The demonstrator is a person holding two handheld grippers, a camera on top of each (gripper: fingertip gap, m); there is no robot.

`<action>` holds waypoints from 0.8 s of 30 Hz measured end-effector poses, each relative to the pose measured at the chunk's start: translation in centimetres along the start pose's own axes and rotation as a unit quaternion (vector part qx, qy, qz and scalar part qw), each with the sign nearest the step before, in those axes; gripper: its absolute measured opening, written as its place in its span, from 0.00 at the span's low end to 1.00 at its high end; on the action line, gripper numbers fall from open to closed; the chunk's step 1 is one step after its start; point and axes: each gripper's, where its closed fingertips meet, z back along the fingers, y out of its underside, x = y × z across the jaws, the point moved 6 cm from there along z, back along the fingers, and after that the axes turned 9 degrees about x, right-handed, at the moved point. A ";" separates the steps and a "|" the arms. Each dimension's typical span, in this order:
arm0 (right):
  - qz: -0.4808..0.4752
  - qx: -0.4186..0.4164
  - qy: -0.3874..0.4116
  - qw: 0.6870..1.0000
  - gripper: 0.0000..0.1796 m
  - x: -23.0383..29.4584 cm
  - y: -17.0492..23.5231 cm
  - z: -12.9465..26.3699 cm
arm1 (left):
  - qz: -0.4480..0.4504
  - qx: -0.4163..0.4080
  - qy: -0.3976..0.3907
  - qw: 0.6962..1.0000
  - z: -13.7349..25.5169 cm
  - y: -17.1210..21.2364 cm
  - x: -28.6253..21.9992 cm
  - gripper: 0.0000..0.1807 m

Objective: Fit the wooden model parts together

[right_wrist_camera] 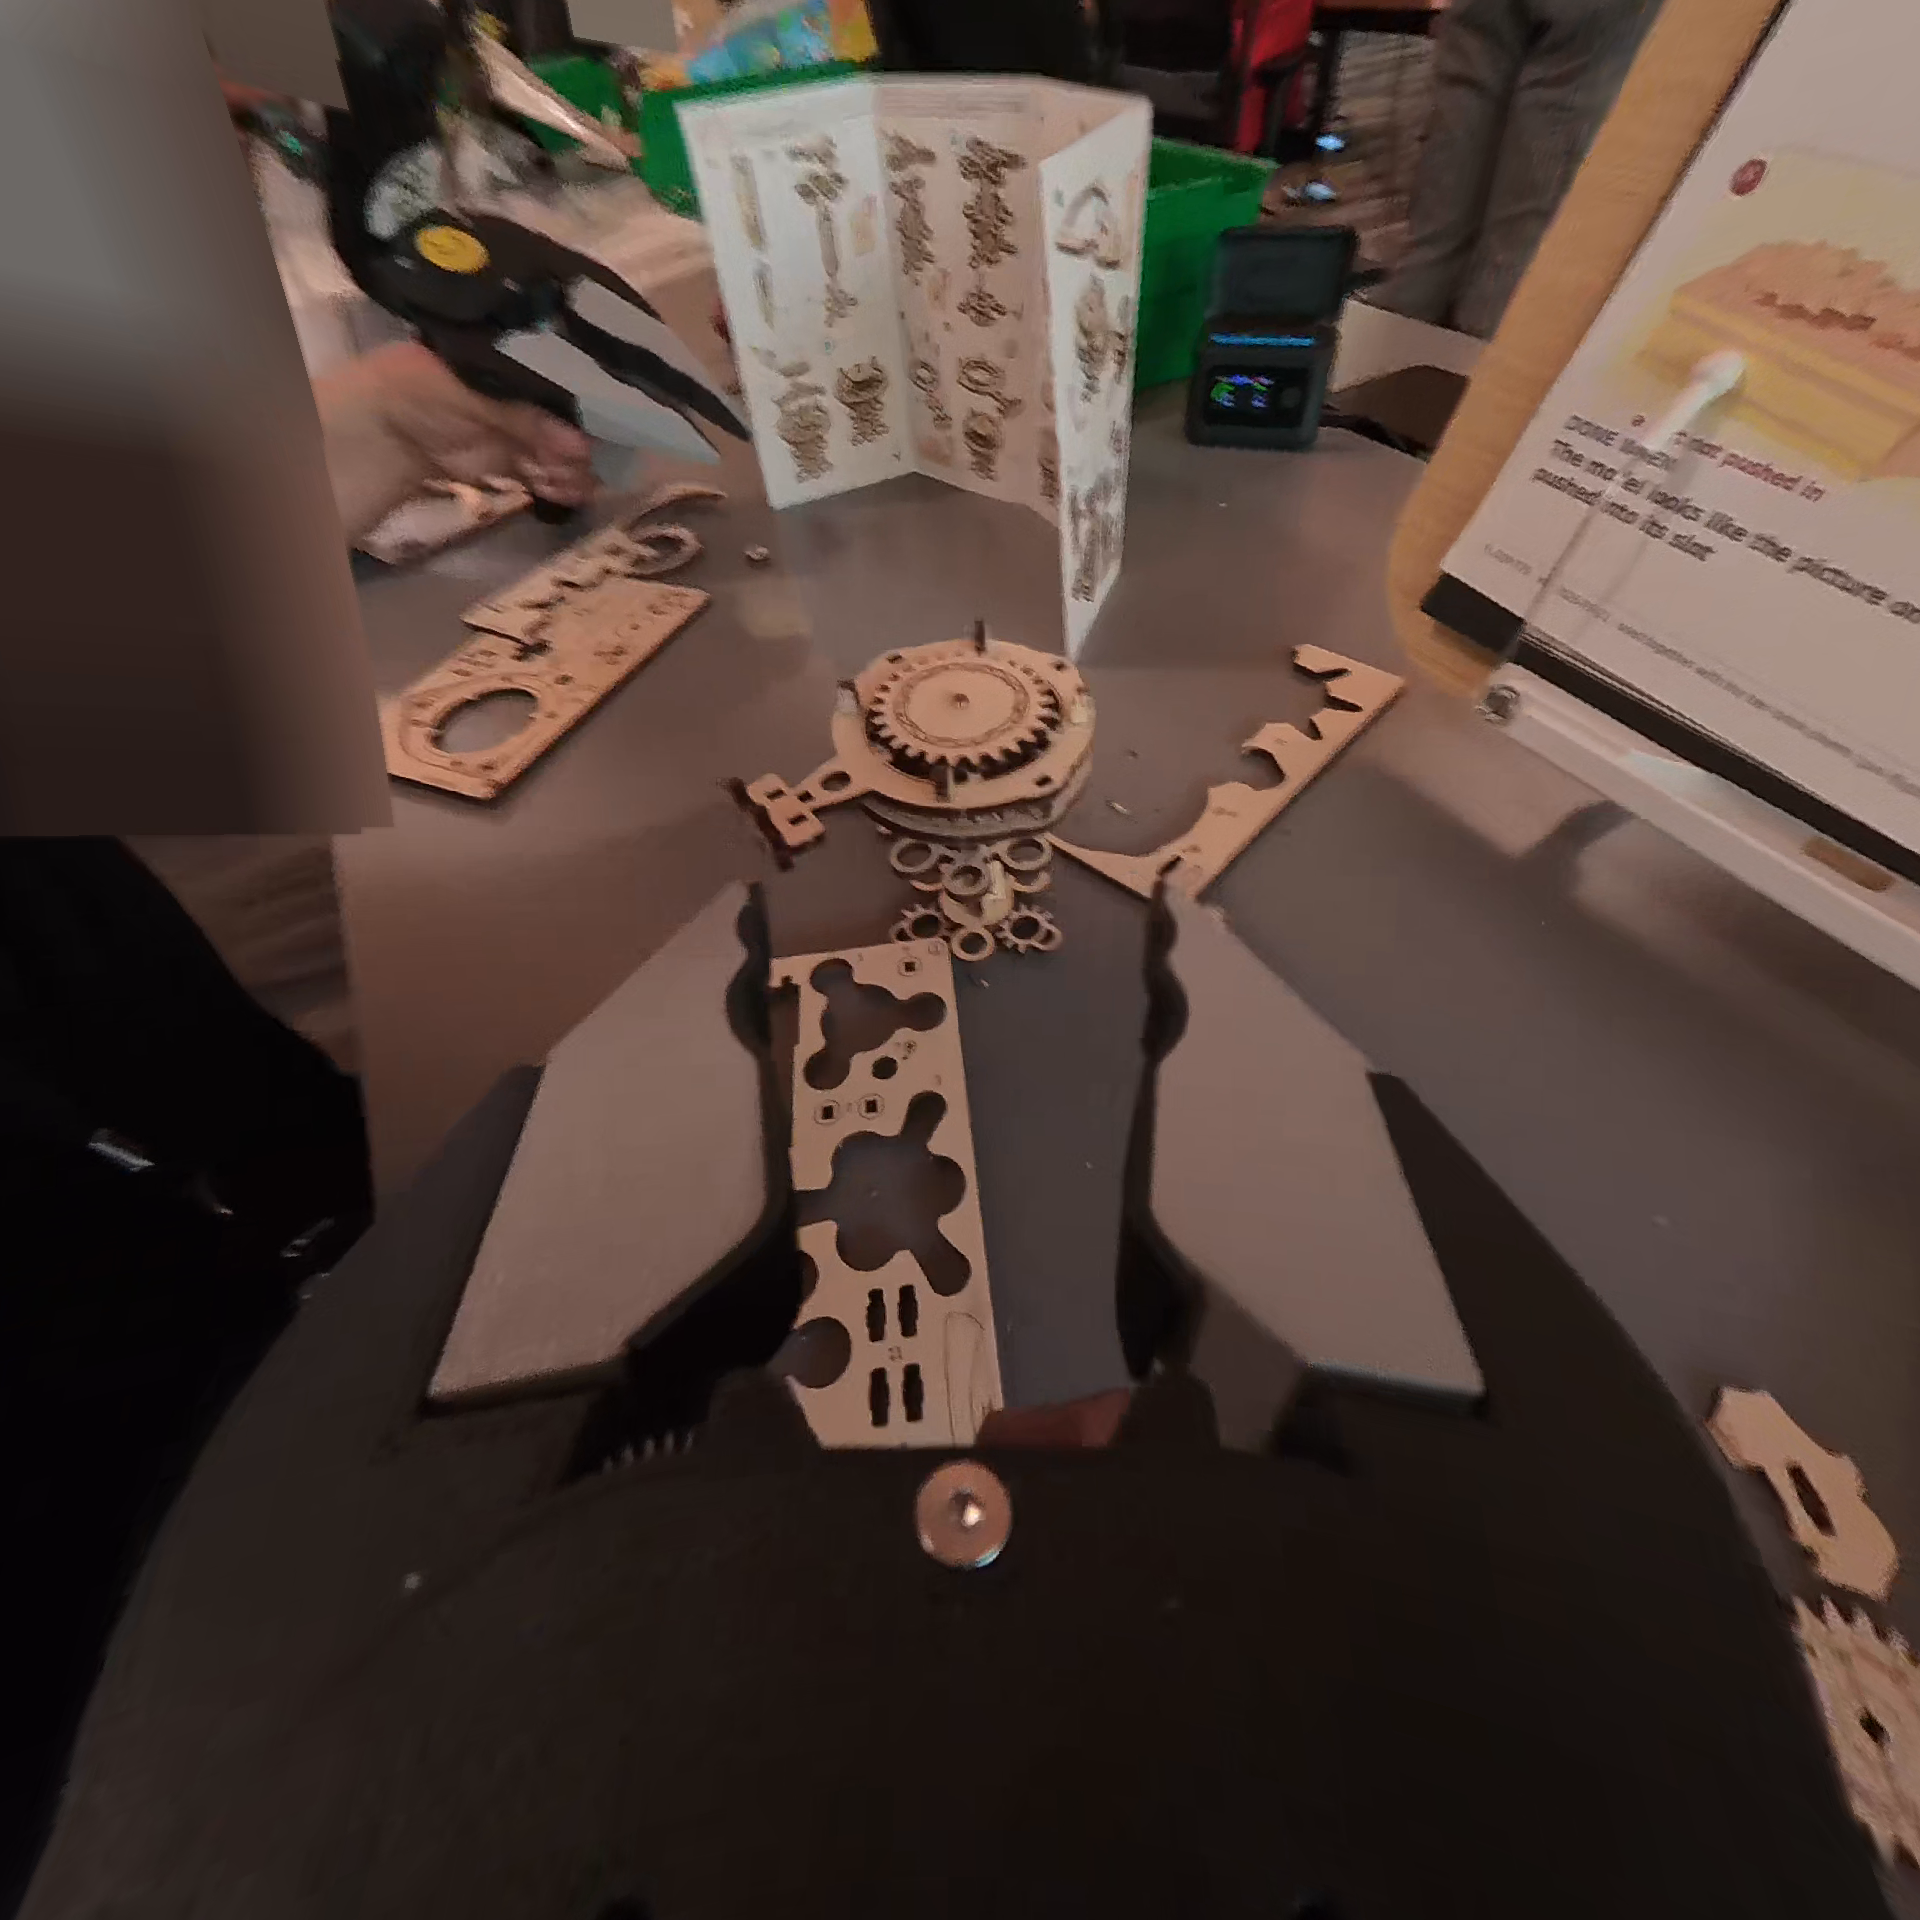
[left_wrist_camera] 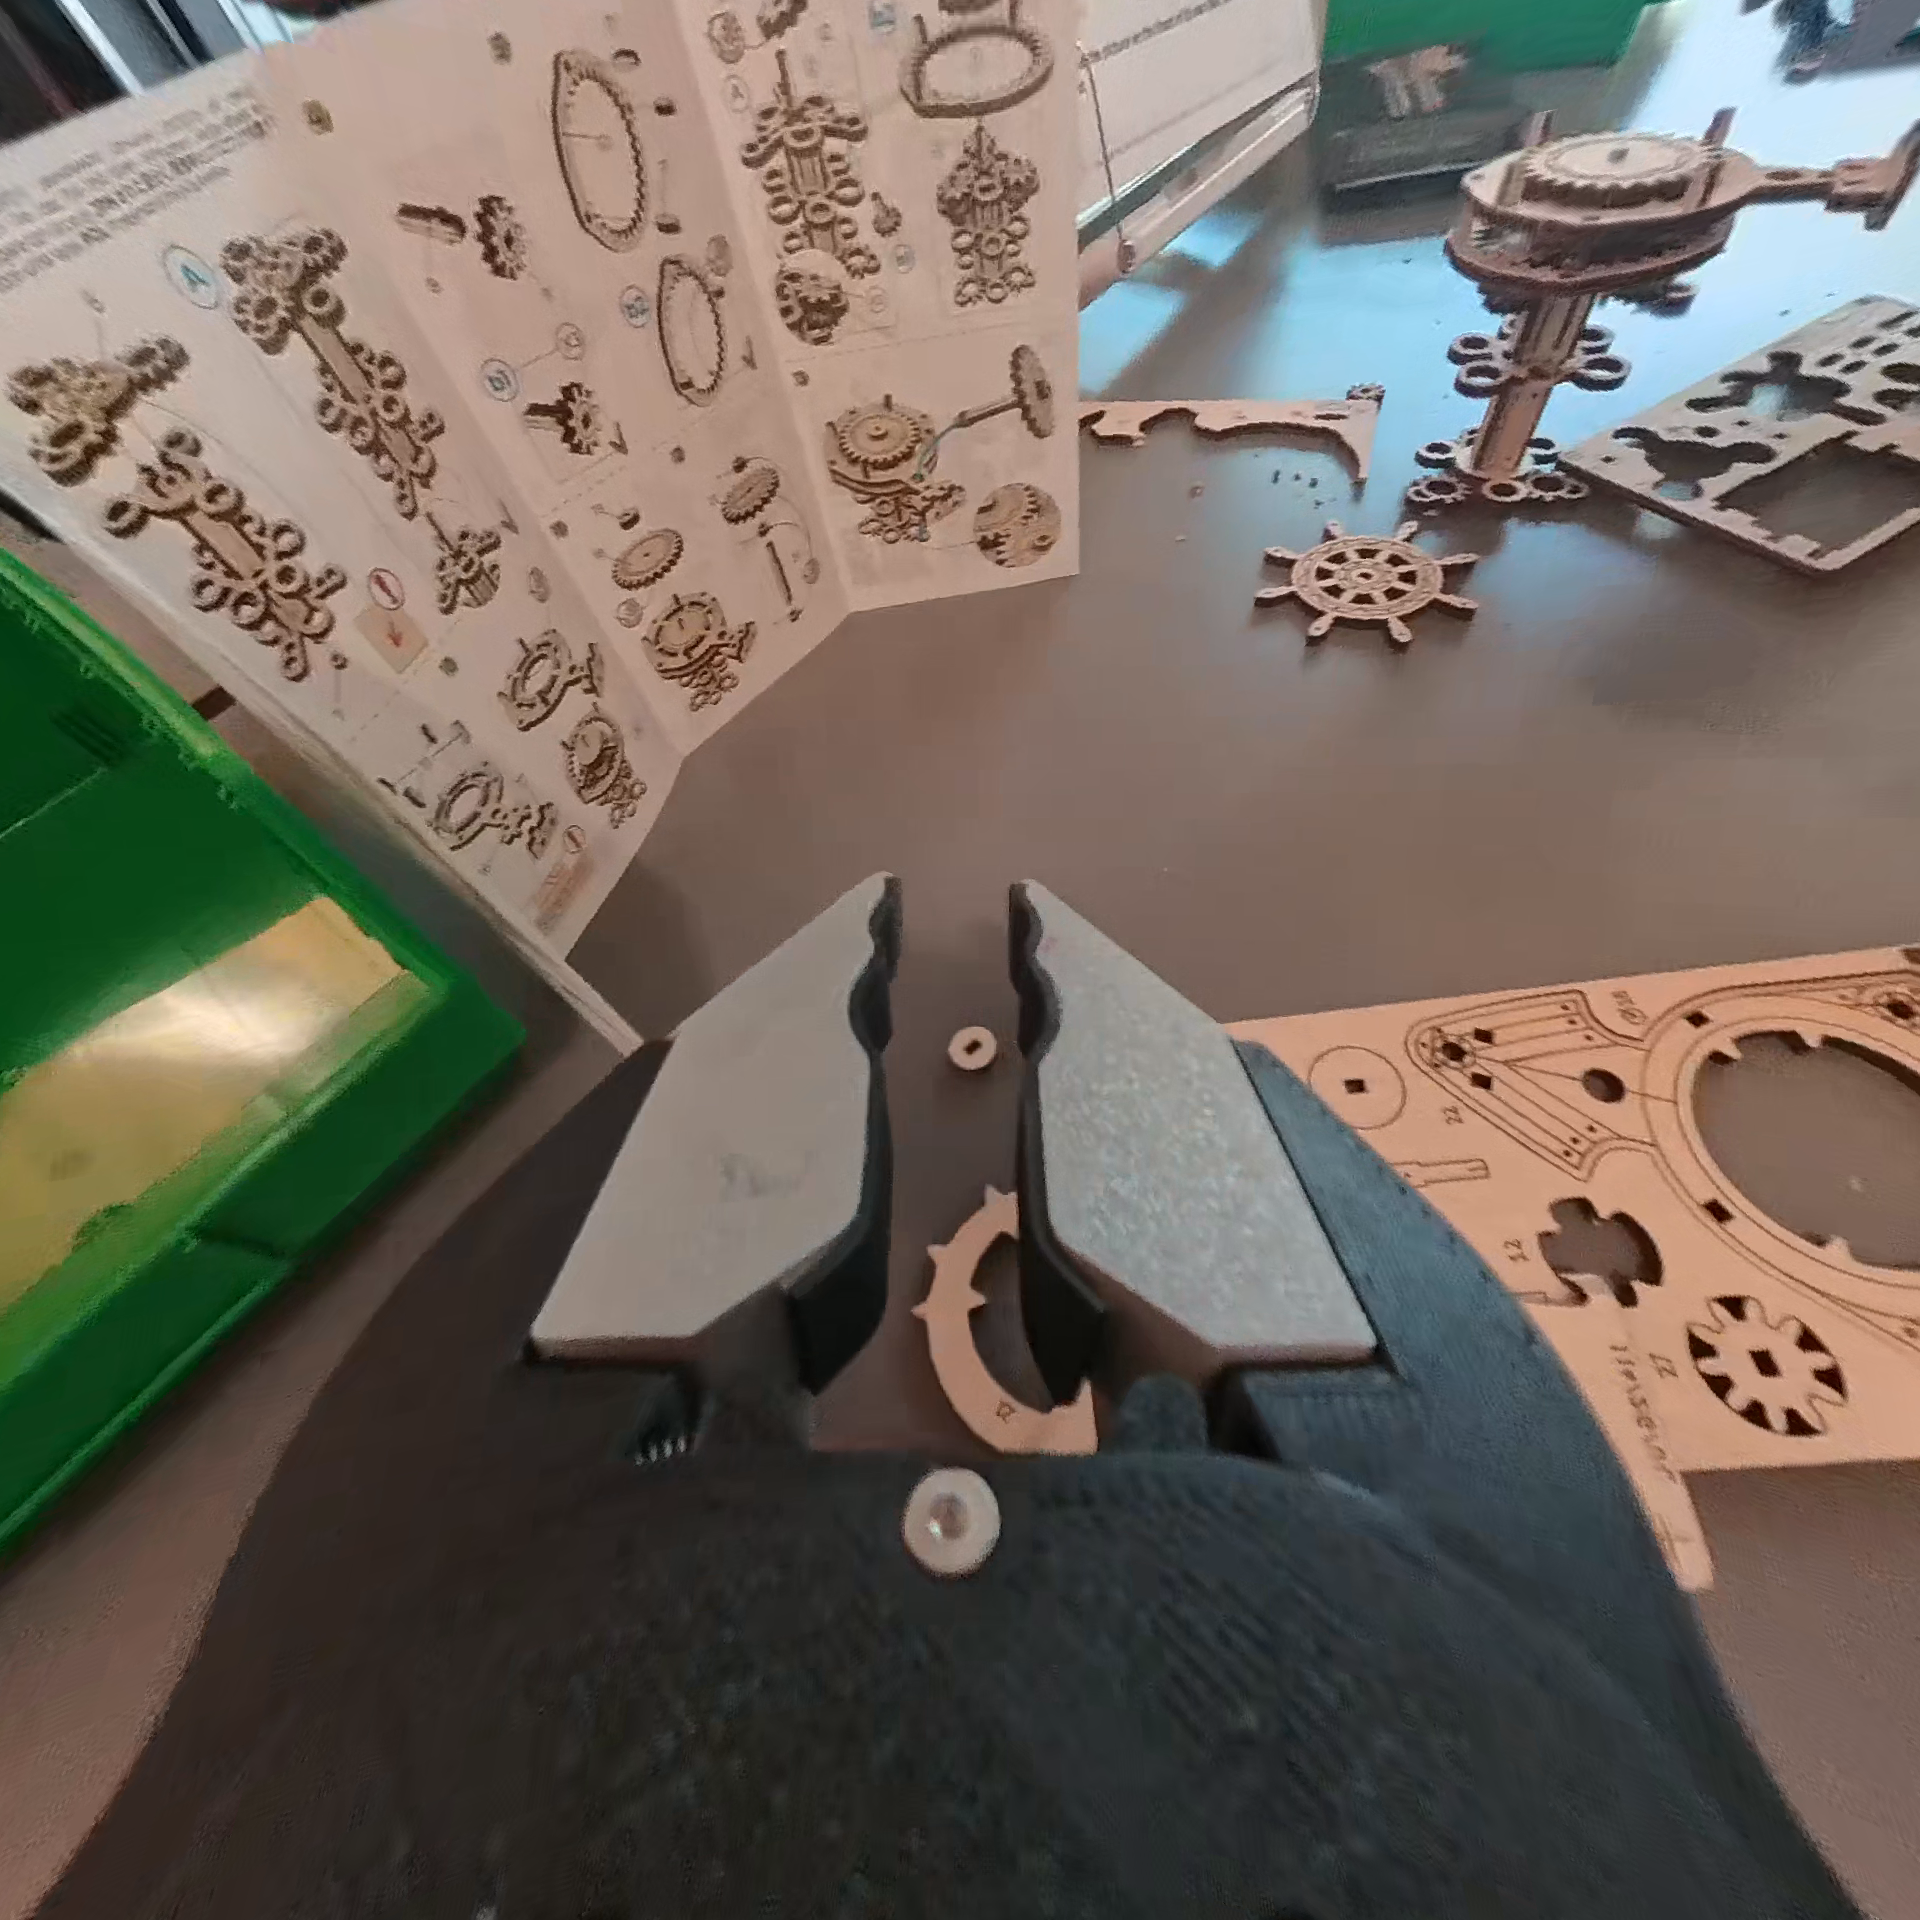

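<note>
Grey tabletop (left_wrist_camera: 1195, 790): my left claw (left_wrist_camera: 954, 914), narrowly parted and empty, hangs over a small washer (left_wrist_camera: 975, 1046) mid-frame between its fingers, nearer than my wide, empty right claw (right_wrist_camera: 961, 914).

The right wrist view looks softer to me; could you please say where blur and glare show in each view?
Right wrist view: dim, with the far left gripper motion-smeared and the tilted board blurred. Left wrist view: brighter and sharper, glare on the table top right, green bin soft, wide-angle bending at the edges.
</note>
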 end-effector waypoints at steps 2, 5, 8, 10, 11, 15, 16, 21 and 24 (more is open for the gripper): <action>0.002 0.023 0.046 0.999 0.51 -0.2 0.5 -0.8 | 0.004 0.016 0.004 1.000 -0.4 0.4 -0.2 0.11; 0.009 0.046 0.056 0.997 0.55 -0.2 0.6 -2.5 | -0.001 0.017 0.005 1.000 -0.5 0.4 -0.3 0.13; 0.015 0.048 0.047 0.998 0.56 -0.5 -0.6 -3.0 | 0.004 0.006 -0.014 1.000 0.0 0.4 0.1 0.13; 0.021 0.021 0.054 0.998 0.55 -1.0 -1.7 -2.4 | 0.010 0.017 -0.028 0.999 0.3 0.6 0.7 0.14; 0.021 0.006 0.057 0.998 0.54 -1.2 -2.2 -2.0 | 0.014 0.022 -0.029 0.999 0.4 0.7 0.8 0.14; 0.015 -0.035 0.069 0.997 0.51 -2.8 -2.1 -1.1 | 0.042 0.040 -0.009 0.998 0.4 1.2 1.1 0.15; 0.011 -0.043 0.072 0.996 0.51 -3.2 -1.8 -1.0 | 0.043 0.045 -0.007 0.998 0.3 1.3 1.1 0.15; -0.013 -0.108 0.076 0.991 0.48 -4.9 -0.6 -0.5 | 0.023 0.075 -0.006 0.997 -0.5 1.8 0.6 0.16; -0.030 -0.118 0.079 0.989 0.48 -5.7 -0.2 -0.2 | 0.029 0.077 -0.003 0.997 -0.6 1.8 0.7 0.16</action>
